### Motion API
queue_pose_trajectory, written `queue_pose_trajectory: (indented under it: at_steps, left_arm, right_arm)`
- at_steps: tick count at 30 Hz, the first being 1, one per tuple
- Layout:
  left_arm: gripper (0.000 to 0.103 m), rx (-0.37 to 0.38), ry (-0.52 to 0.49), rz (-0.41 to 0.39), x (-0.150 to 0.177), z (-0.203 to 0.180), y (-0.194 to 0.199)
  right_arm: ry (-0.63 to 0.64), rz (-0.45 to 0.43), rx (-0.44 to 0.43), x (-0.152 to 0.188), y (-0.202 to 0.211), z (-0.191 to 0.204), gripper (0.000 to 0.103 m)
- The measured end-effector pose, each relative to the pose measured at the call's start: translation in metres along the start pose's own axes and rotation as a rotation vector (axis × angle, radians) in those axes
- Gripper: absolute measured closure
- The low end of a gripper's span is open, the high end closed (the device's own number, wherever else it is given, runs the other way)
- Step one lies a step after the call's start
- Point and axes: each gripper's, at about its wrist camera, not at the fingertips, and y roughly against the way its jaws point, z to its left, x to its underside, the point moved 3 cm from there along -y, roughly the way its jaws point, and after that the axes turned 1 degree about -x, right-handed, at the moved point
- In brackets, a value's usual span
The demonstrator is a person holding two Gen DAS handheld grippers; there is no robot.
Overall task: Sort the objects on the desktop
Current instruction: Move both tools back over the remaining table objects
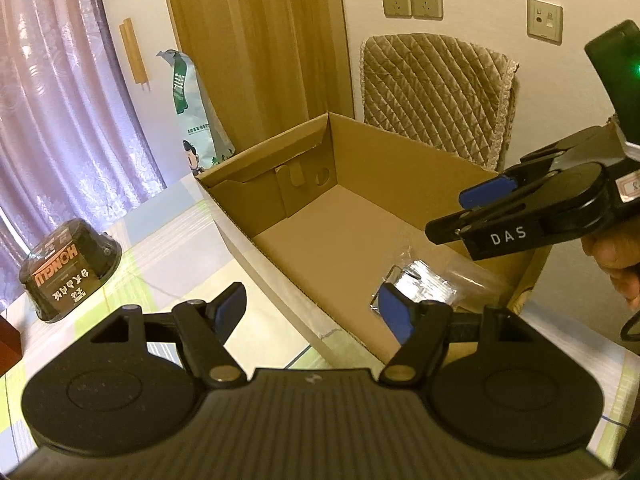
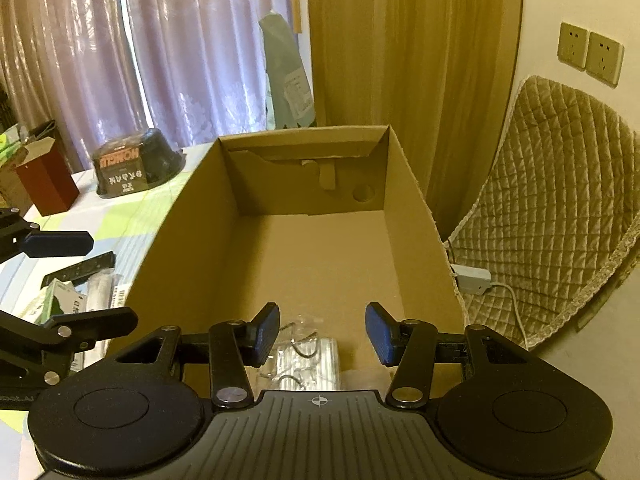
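While poised over the box point(image 2: 304, 248), right tool point(image 2: 322, 332) wide, holding nothing; silver packet point(image 2: 308, 360) on the box floor just below. Left tool point(image 1: 312, 312) wide too, empty, at the box's near wall. Black bowl point(image 1: 70, 270) upside down on the bench point(image 1: 168, 248).

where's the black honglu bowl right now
The black bowl sits upside down on the table, left of the cardboard box in both views, with a red-brown box just to its left.
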Motion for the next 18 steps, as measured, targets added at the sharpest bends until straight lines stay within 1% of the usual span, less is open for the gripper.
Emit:
queue_pose_trajectory:
  at_steps: [6, 9, 13, 18]
  left_arm:
    - [0.031, -0.021, 0.04, -0.004, 0.01, 0.007, 0.024]
    - [0.031, -0.039, 0.075, 0.0, 0.02, 0.017, 0.04]
    - [0.03, -0.085, 0.118, 0.011, 0.042, 0.035, 0.069]
    - [0.028, -0.157, 0.178, 0.029, 0.079, 0.062, 0.112]
  right_arm:
    - [0.003, -0.029, -0.031, 0.002, 0.028, 0.02, 0.052]
    - [0.007, -0.047, -0.05, 0.004, 0.043, 0.032, 0.052]
    - [0.011, -0.07, -0.076, 0.007, 0.063, 0.049, 0.052]
    - [0.003, -0.09, -0.141, 0.022, 0.092, 0.081, 0.051]
